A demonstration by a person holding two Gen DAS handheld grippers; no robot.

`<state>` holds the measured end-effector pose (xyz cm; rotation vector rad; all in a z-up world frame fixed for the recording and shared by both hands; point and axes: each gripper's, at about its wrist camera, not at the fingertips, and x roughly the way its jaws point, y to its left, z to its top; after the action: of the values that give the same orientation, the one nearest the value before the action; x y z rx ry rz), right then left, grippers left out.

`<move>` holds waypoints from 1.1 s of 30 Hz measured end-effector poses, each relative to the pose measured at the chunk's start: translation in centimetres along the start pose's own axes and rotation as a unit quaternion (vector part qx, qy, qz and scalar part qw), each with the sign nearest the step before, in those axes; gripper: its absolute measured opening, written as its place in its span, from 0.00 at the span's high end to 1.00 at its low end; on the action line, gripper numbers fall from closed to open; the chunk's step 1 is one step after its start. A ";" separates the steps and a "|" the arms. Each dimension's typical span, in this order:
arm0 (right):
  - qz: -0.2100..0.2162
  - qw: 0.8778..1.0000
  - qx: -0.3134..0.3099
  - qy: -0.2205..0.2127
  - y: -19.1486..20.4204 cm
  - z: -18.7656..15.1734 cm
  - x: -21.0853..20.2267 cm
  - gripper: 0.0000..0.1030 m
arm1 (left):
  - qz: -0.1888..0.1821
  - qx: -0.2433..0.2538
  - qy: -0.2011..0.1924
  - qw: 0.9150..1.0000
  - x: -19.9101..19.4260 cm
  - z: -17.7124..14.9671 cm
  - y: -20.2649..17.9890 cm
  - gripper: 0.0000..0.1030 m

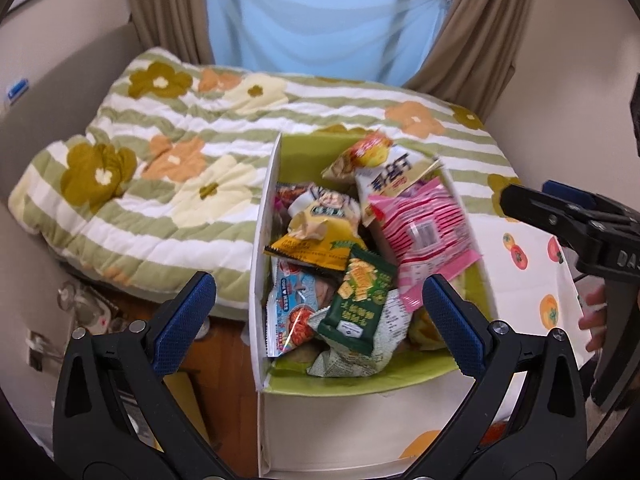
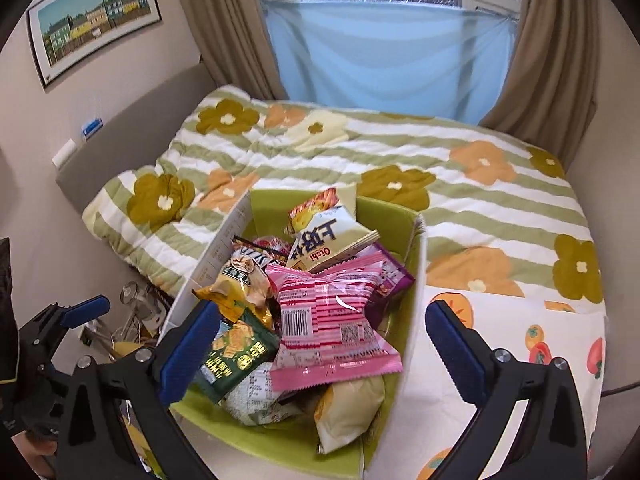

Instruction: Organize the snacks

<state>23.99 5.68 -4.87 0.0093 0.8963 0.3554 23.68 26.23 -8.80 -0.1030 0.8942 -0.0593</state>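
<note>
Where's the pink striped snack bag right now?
The pink striped bag lies on top of the pile inside the green-lined box, right of the dark green cracker packet and just below the white Oishi bag.

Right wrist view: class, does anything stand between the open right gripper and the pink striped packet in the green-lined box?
Nothing visible does. The right gripper hangs open above the box, and the pink striped packet lies on top of the heap, uncovered, directly ahead between the blue pads.
</note>
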 end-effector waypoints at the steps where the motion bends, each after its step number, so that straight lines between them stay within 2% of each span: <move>1: 0.000 1.000 0.003 -0.006 -0.1 -0.2 -0.7 0.01 | 0.000 0.003 -0.008 1.000 -0.9 0.1 -0.6 0.00; 8: -0.017 0.997 0.023 -0.068 -1.7 -1.9 -8.5 0.01 | -0.001 0.027 -0.065 0.998 -7.0 -0.3 -4.7 0.00; 13: -0.054 0.991 0.042 -0.115 -4.0 -4.2 -14.9 0.01 | -0.008 0.035 -0.109 0.993 -11.3 -1.6 -8.2 0.00; 16: -0.093 0.985 0.042 -0.139 -5.1 -6.0 -17.9 0.01 | -0.010 0.038 -0.125 0.991 -13.3 -2.7 -10.1 0.00; 23: -0.151 0.974 0.043 -0.163 -7.3 -10.3 -21.2 0.01 | 0.021 0.058 -0.172 0.983 -16.8 -6.2 -13.8 0.00; 33: -0.168 0.968 0.039 -0.181 -8.2 -14.0 -22.8 0.01 | 0.027 0.049 -0.182 0.982 -17.8 -8.3 -15.7 0.00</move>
<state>2.71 -10.96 2.41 -0.0047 0.5353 -0.0019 5.93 11.82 1.66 0.0035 0.5259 -0.0326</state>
